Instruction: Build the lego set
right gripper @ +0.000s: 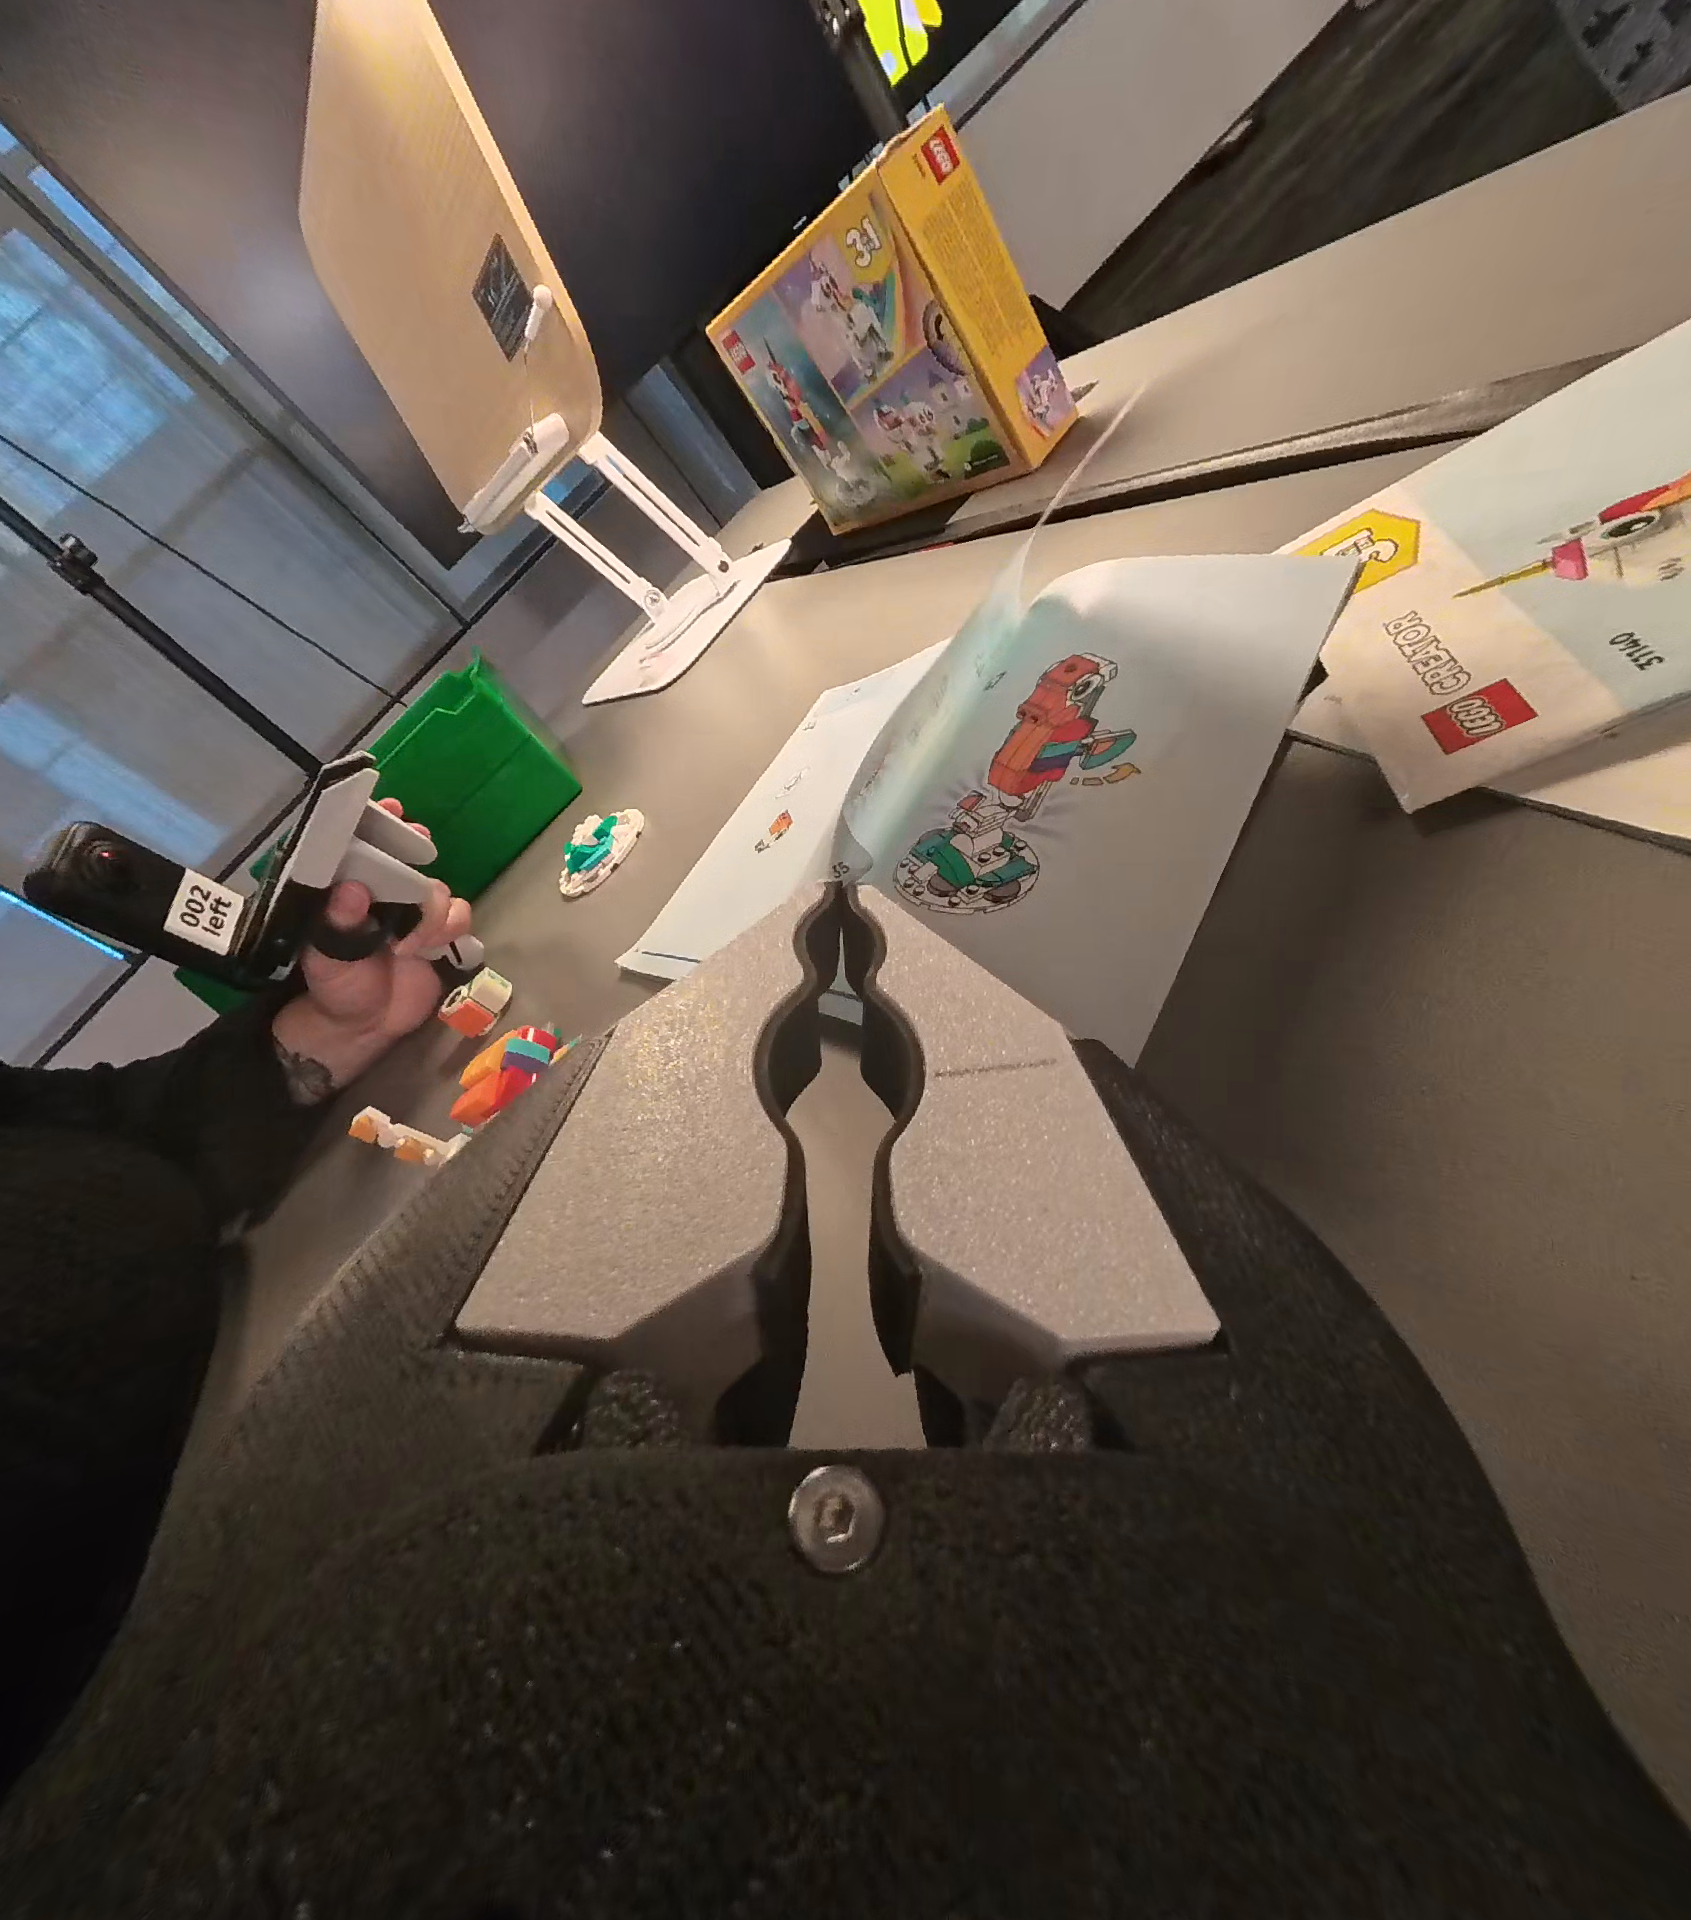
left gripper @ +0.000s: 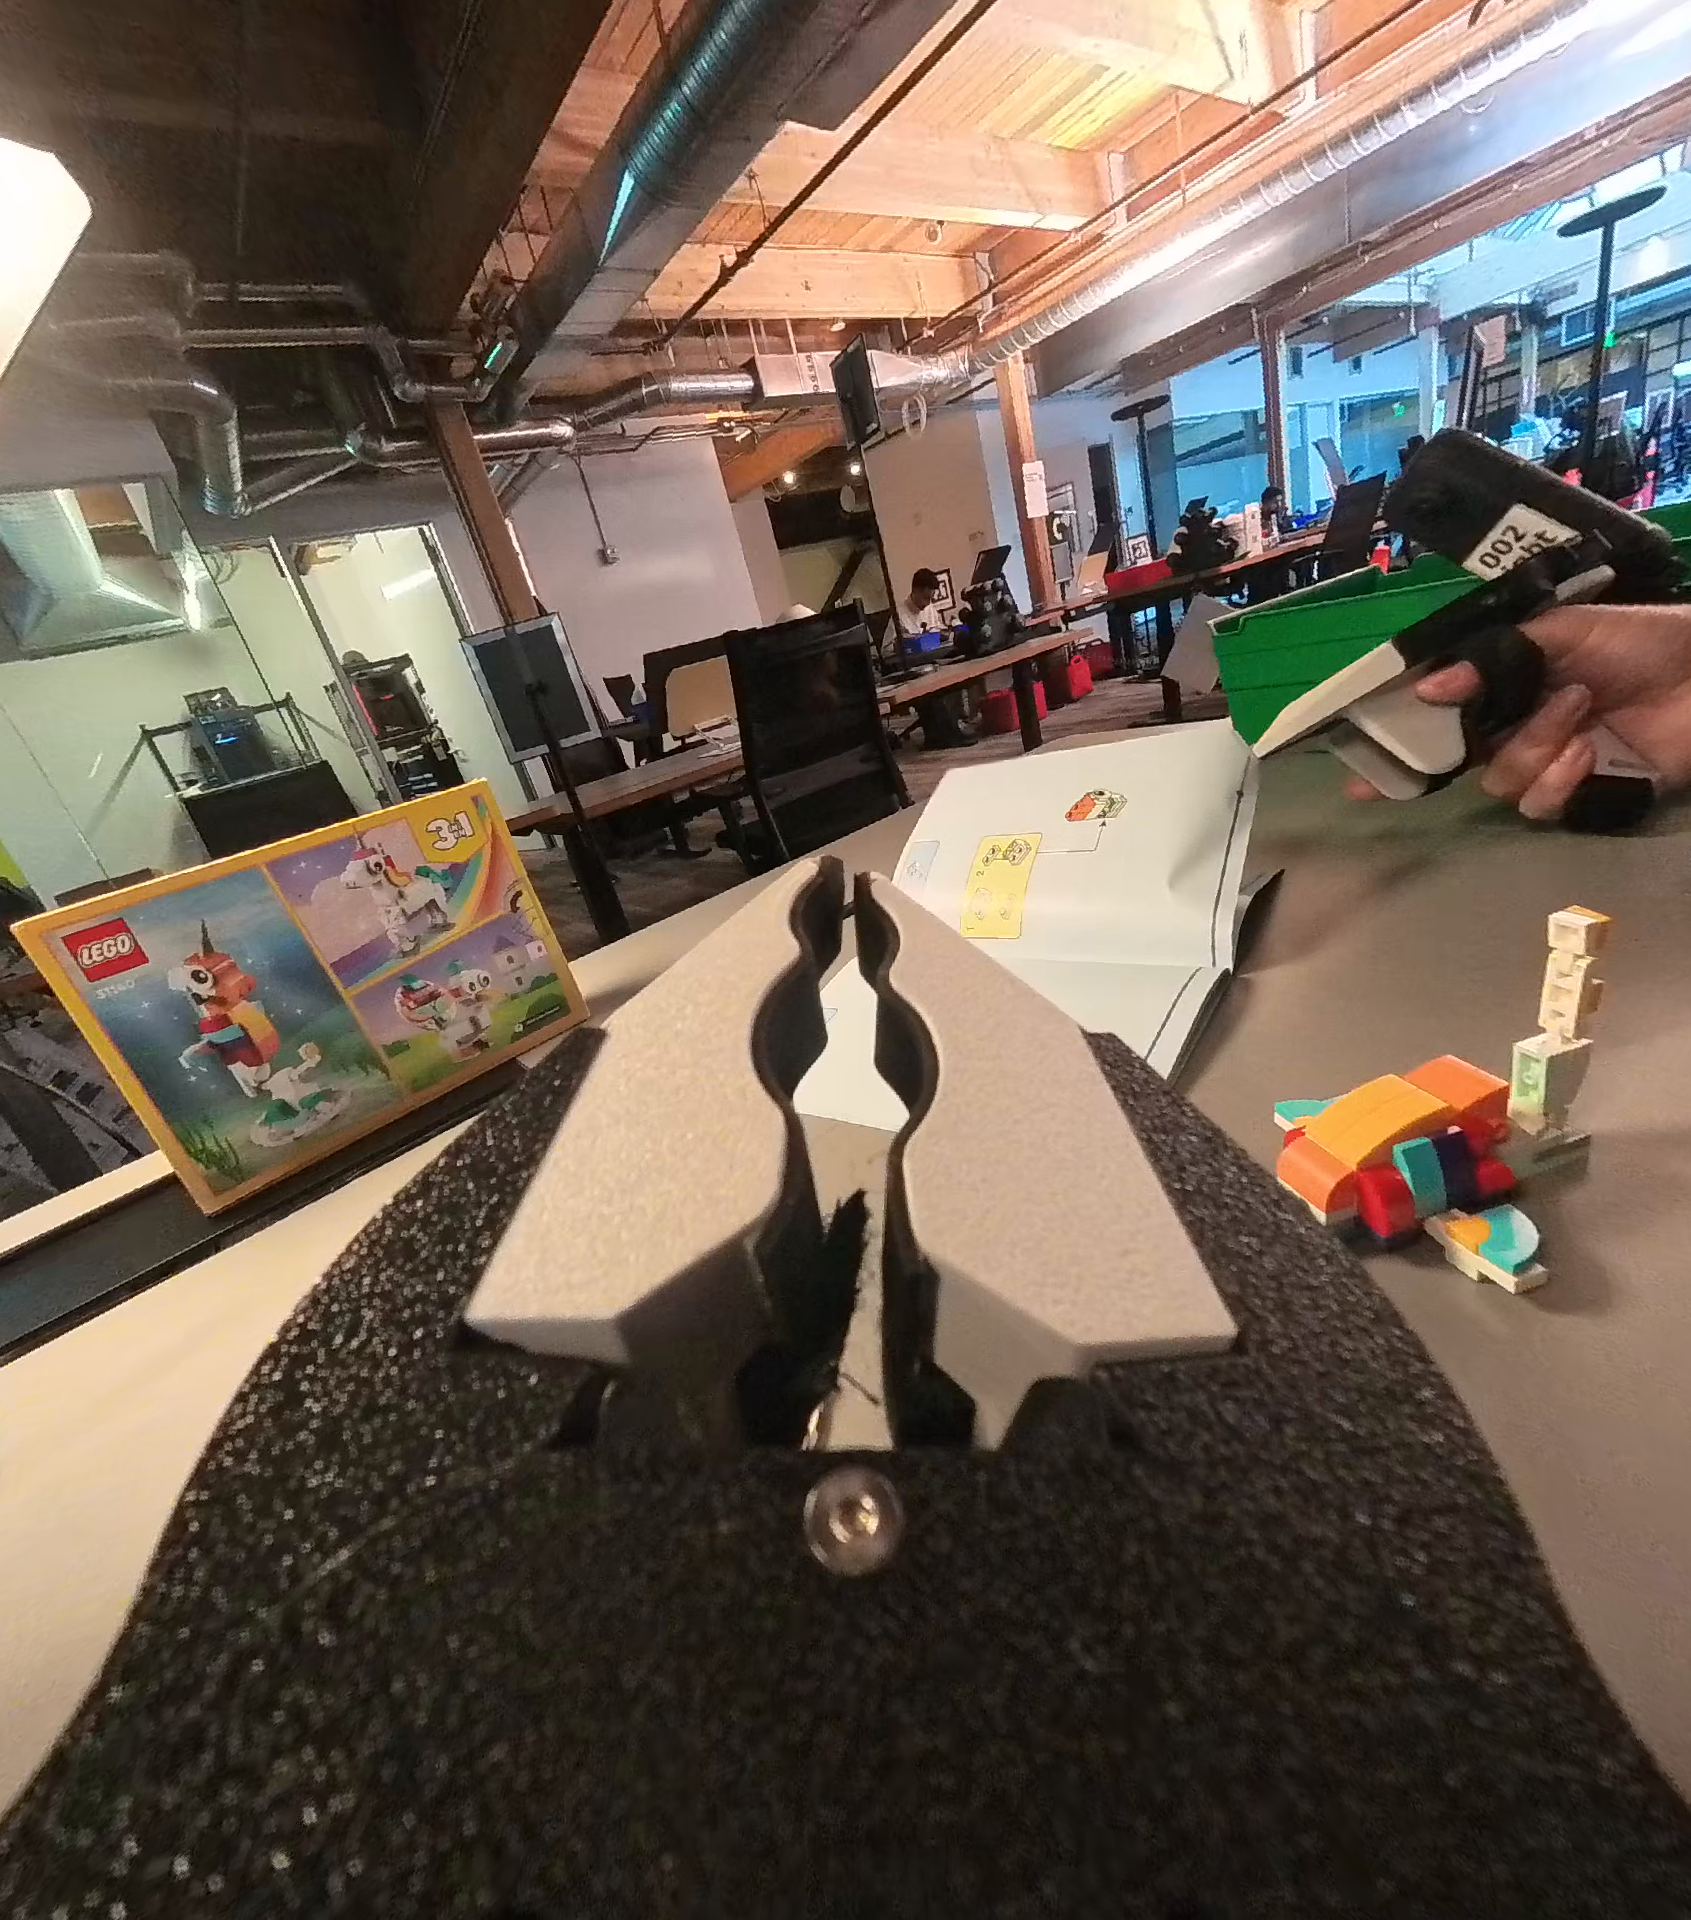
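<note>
My left gripper (left gripper: 846, 883) is shut and empty, held above the grey table (left gripper: 1443, 1507). A partly built lego model (left gripper: 1392, 1153), with an orange, red and teal body and a white stalk (left gripper: 1563, 997), lies to its right. My right gripper (right gripper: 841, 891) is shut on the corner of a lifted page (right gripper: 934, 727) of the open instruction booklet (right gripper: 1111, 790). The right gripper also shows in the left wrist view (left gripper: 1262, 740), at the booklet's (left gripper: 1080, 883) far edge. A round white and teal base (right gripper: 602, 836) and small loose assemblies (right gripper: 475, 1003) lie near the left hand.
The yellow lego box (left gripper: 301, 997) stands at the table's back edge. Green bins (left gripper: 1392, 634) sit behind the booklet, and another green bin (right gripper: 472, 769) is by the left hand. A second booklet (right gripper: 1547, 644) lies to the right. A white stand (right gripper: 654, 592) is on the table. The tips of one gripper are about 30 cm away from the tips of the other.
</note>
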{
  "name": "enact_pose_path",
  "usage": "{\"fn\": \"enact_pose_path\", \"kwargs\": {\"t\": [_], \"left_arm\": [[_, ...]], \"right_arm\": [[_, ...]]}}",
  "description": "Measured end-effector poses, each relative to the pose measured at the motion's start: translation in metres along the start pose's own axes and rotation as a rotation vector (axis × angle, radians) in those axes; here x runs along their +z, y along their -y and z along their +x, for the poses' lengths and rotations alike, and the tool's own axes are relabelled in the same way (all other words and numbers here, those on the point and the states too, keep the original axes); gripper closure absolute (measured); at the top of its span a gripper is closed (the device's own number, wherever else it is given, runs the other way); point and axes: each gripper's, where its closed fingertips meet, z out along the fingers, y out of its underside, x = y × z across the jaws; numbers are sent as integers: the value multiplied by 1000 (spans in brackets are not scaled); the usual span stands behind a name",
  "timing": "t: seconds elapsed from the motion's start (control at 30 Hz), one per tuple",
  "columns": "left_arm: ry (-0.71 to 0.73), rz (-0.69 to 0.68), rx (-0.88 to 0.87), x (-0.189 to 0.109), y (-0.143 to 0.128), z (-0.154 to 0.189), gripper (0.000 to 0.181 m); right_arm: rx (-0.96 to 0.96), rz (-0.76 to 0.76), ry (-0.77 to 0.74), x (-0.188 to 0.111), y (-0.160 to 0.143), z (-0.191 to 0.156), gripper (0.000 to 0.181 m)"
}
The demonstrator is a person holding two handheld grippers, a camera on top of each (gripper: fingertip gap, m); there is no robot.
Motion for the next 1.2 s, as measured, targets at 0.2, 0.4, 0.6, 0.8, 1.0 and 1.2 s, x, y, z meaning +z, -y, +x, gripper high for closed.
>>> {"fn": "enact_pose_path", "kwargs": {"t": [0.2, 0.4, 0.6, 0.8, 1.0, 1.2], "left_arm": [[2, 0, -4, -1, 0, 0, 181], [9, 5, -25, -2, 1, -3, 181], [12, 6, -32, -3, 1, -4, 181], [17, 9, -42, -3, 2, -5, 181], [17, 10, -44, -4, 2, -5, 181], [16, 9, -47, -3, 2, -5, 181]], "right_arm": [[3, 40, 16, -3, 4, 0, 181], [-13, 23, 29, -1, 0, -3, 181], [-13, 3, 46, 0, -3, -5, 181], [-14, -7, 53, 0, -4, -6, 181], [-8, -8, 56, 0, -4, -6, 181], [-4, -13, 59, 0, -5, -6, 181]]}}
